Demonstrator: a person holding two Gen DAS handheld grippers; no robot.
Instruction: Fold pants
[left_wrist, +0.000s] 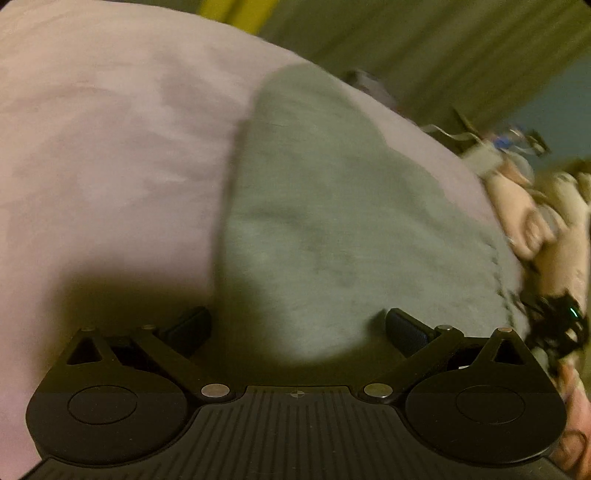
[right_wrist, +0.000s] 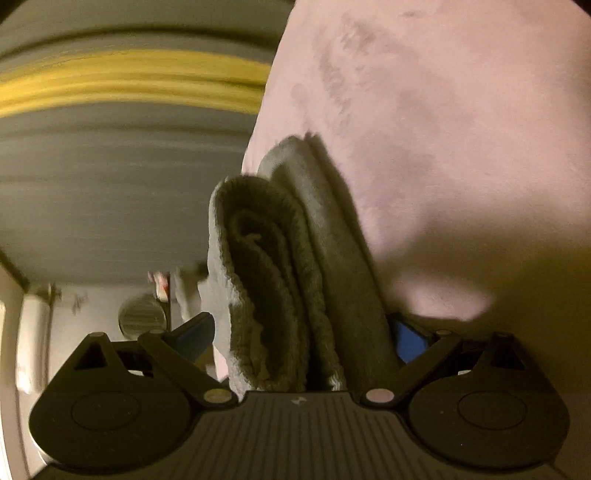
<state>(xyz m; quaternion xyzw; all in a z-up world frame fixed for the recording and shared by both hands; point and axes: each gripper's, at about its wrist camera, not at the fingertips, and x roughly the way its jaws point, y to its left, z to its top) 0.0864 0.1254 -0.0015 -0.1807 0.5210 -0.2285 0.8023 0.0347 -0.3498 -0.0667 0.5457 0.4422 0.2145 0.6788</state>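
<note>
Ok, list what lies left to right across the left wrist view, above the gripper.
Pale pink bedsheet → flat grey fleece pants → person's hand holding the other gripper at the right edge.

Left wrist cam sits low over the pink bedsheet (left_wrist: 110, 129), looking along it across the grey pants (left_wrist: 332, 221). Right wrist cam is jammed right up against them, facing sideways. Both catch pants and sheet.
</note>
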